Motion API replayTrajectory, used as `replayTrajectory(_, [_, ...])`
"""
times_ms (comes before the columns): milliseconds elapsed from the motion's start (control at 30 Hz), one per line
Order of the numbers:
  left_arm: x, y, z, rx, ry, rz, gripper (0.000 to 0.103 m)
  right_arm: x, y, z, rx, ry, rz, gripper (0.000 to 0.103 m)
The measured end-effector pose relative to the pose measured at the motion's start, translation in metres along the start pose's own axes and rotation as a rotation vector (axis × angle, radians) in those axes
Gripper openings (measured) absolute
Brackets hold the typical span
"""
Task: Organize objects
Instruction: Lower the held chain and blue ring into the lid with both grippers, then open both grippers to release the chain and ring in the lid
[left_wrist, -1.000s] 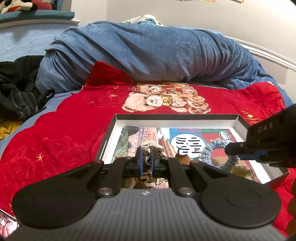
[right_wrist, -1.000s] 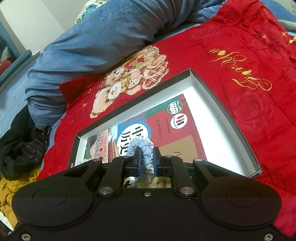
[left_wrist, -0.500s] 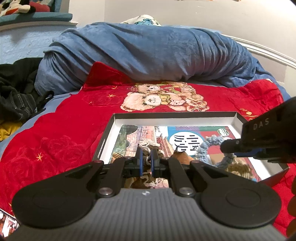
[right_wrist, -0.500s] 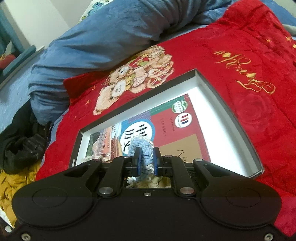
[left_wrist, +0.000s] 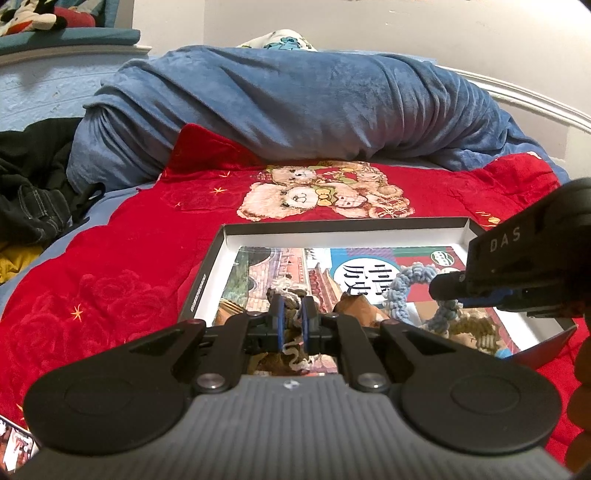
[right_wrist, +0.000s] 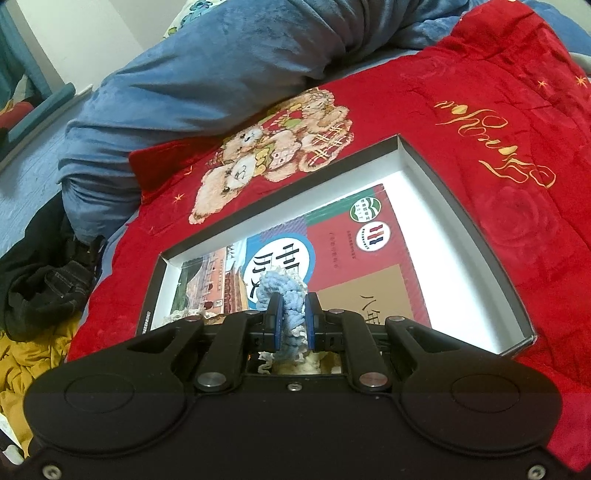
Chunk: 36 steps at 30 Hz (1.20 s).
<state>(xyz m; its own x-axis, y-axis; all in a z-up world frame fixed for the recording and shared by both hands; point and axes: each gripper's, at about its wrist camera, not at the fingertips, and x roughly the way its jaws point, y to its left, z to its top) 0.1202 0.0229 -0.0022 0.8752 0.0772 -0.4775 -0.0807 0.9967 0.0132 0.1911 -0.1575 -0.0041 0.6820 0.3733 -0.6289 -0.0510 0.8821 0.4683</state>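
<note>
While both tools sit low over the open box (left_wrist: 466, 225) on the red blanket (left_wrist: 122, 273), left tool (left_wrist: 291, 320) is clamped on a brown-and-cream crocheted piece (left_wrist: 291, 295) at the box's near left. Book (right_wrist: 369, 258) lies flat inside the box. Right tool (right_wrist: 291, 321) is clamped on a light-blue crocheted ring (left_wrist: 406, 284), held just above the book cover.

Bed covered by a red blanket (left_wrist: 122, 280) with a teddy-bear print, a rumpled blue blanket (left_wrist: 295, 110) heaped behind it, dark clothes (left_wrist: 33, 192) and yellow fabric (right_wrist: 26, 354) piled at left, plain pale wall (left_wrist: 369, 26) behind, dim indoor light.
</note>
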Motion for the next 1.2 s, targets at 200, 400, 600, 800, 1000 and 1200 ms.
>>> replayTrajectory(200, [0.0002, 0.0002, 0.0, 0.003, 0.0, -0.001, 0.014, -0.0007, -0.0008, -0.0012, -0.004, -0.001, -0.001, 0.013])
replayTrajectory(400, [0.0007, -0.0012, -0.0016, 0.009, 0.003, 0.004, 0.014, -0.0001, -0.0022, -0.0023, 0.003, 0.008, 0.0, 0.013])
replayTrajectory(600, [0.0002, -0.0025, -0.002, 0.014, 0.001, 0.005, 0.015, 0.0004, -0.0035, -0.0018, 0.004, 0.009, -0.012, 0.013])
replayTrajectory(800, [0.0013, -0.0028, -0.0018, 0.018, 0.005, 0.008, 0.016, 0.0002, -0.0047, -0.0029, 0.0, 0.012, -0.021, 0.013])
replayTrajectory(1000, [0.0018, -0.0032, -0.0015, 0.025, 0.01, 0.004, 0.016, 0.0016, -0.0041, -0.0036, -0.001, 0.02, -0.03, 0.013])
replayTrajectory(1200, [0.0035, -0.0055, -0.0028, 0.041, 0.008, 0.032, 0.023, 0.0028, -0.0028, -0.003, -0.002, 0.027, -0.034, 0.013])
